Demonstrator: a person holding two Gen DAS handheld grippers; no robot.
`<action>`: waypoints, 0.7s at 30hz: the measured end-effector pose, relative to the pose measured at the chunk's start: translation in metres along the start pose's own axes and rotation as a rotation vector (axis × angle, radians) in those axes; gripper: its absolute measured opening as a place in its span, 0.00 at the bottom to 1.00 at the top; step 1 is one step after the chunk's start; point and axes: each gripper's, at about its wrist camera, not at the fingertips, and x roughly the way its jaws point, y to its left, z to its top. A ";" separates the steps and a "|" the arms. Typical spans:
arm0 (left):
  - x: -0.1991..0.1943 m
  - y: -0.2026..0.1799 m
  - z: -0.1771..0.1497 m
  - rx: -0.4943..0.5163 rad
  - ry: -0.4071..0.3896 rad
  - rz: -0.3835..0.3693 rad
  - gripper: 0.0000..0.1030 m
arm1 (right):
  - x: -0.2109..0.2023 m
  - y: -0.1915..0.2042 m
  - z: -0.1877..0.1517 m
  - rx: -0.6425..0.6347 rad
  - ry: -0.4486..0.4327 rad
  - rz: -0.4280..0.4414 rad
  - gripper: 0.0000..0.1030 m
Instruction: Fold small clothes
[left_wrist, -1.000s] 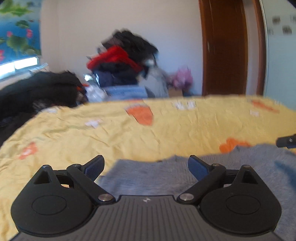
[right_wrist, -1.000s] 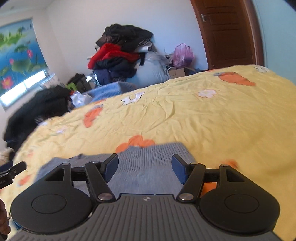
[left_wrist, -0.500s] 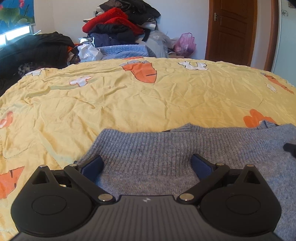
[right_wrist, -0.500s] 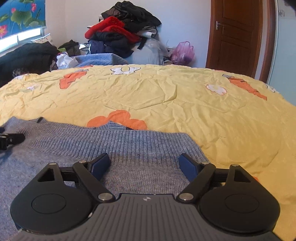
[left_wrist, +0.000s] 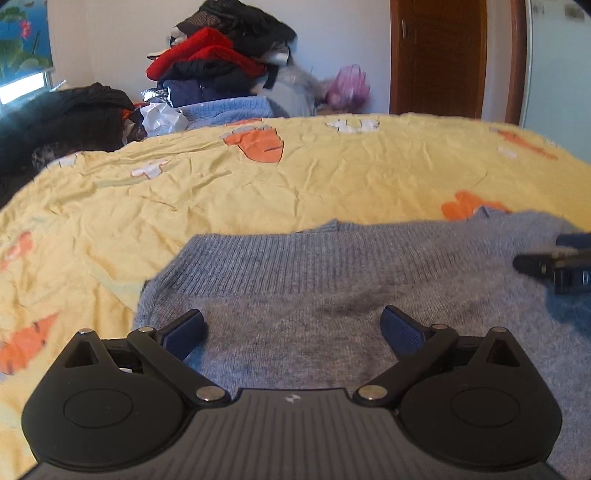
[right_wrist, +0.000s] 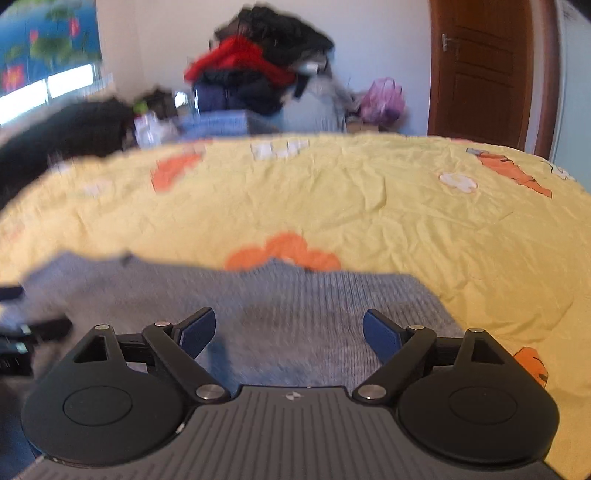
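Observation:
A grey-blue knitted sweater (left_wrist: 332, 280) lies flat on the yellow bedspread (left_wrist: 258, 192), its ribbed hem toward the far side. My left gripper (left_wrist: 291, 328) hovers open over the sweater's left part, with nothing pinched between its blue pads. In the right wrist view the same sweater (right_wrist: 288, 302) fills the foreground and my right gripper (right_wrist: 290, 330) hangs above its right part, jaws still opening, nothing between them. The right gripper's black fingers (left_wrist: 554, 266) show at the right edge of the left wrist view. The left gripper's black parts (right_wrist: 22, 343) show at the left edge of the right wrist view.
The yellow bedspread (right_wrist: 369, 206) carries orange carrot prints and stretches beyond the sweater. A heap of clothes (left_wrist: 221, 62) stands against the far wall, dark garments (left_wrist: 62, 118) lie at the bed's left, a pink bag (left_wrist: 351, 85) sits near a brown door (left_wrist: 439, 55).
Both grippers have sunk toward the sweater. The right gripper's jaws have spread wider and it has rolled level. The left gripper's jaws stayed wide.

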 end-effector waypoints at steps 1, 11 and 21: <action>0.002 0.007 0.001 -0.033 0.013 -0.023 1.00 | 0.001 -0.002 -0.005 -0.001 -0.028 -0.002 0.96; 0.002 0.009 -0.001 -0.045 0.011 -0.016 1.00 | -0.040 0.025 0.010 0.030 -0.083 0.081 0.82; 0.001 0.009 -0.001 -0.049 0.009 -0.018 1.00 | -0.016 0.066 -0.015 -0.076 -0.031 0.120 1.00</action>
